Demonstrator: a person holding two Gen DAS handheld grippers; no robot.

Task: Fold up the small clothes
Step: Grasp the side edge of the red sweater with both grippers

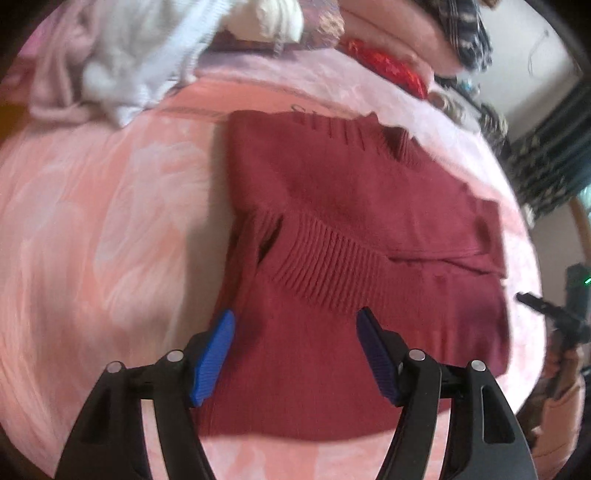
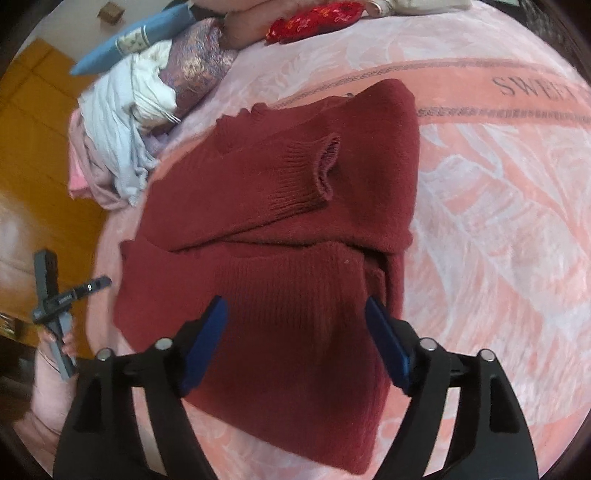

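A dark red knit sweater [image 1: 351, 206] lies partly folded on a pink blanket [image 1: 92, 221], a ribbed cuff [image 1: 325, 258] laid across its body. My left gripper [image 1: 295, 317] is open and empty, hovering over the sweater's near part. In the right wrist view the same sweater [image 2: 288, 229] lies with its sleeve cuff [image 2: 306, 173] folded over the top. My right gripper [image 2: 295, 306] is open and empty above the sweater's ribbed hem. The other hand-held gripper shows at the left edge [image 2: 55, 299] of the right wrist view.
A pile of white and pale clothes [image 1: 122, 62] lies at the blanket's far left, also in the right wrist view [image 2: 122, 136]. A red embroidered cushion [image 2: 317, 18] and pink bedding lie beyond. Orange floor [image 2: 33, 147] borders the bed's edge.
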